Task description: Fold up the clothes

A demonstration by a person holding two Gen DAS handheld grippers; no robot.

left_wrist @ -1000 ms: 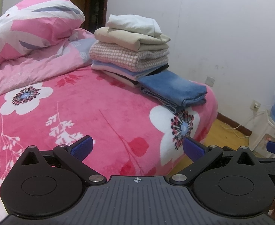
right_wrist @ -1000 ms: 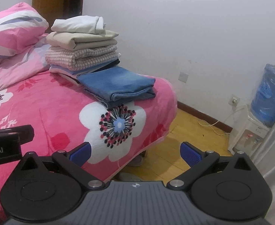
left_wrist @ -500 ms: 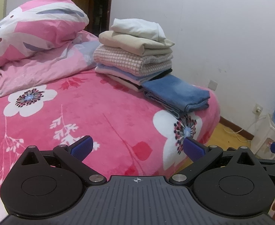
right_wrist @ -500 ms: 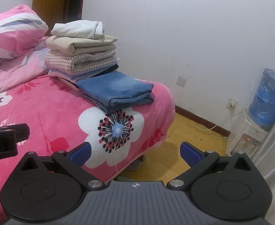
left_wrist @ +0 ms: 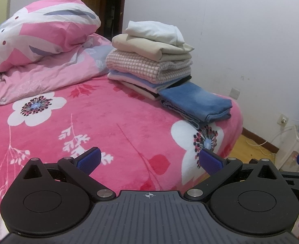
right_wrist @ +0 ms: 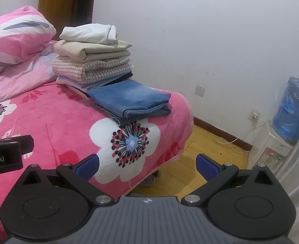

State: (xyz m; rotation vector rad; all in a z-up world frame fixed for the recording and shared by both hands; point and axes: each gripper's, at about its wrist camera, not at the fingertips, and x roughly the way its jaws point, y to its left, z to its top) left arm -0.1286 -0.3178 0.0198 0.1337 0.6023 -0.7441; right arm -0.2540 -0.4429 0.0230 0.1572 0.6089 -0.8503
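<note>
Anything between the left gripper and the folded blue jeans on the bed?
Nothing visible. The open left gripper faces bare pink blanket up to the folded blue jeans, which lie beside the clothes stack.

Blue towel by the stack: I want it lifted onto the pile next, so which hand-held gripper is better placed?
Probably right. The right hand-held gripper is open and faces the blue towel almost straight on, nearer the bed corner; the left hand-held gripper, also open, sees it off to its right.
</note>
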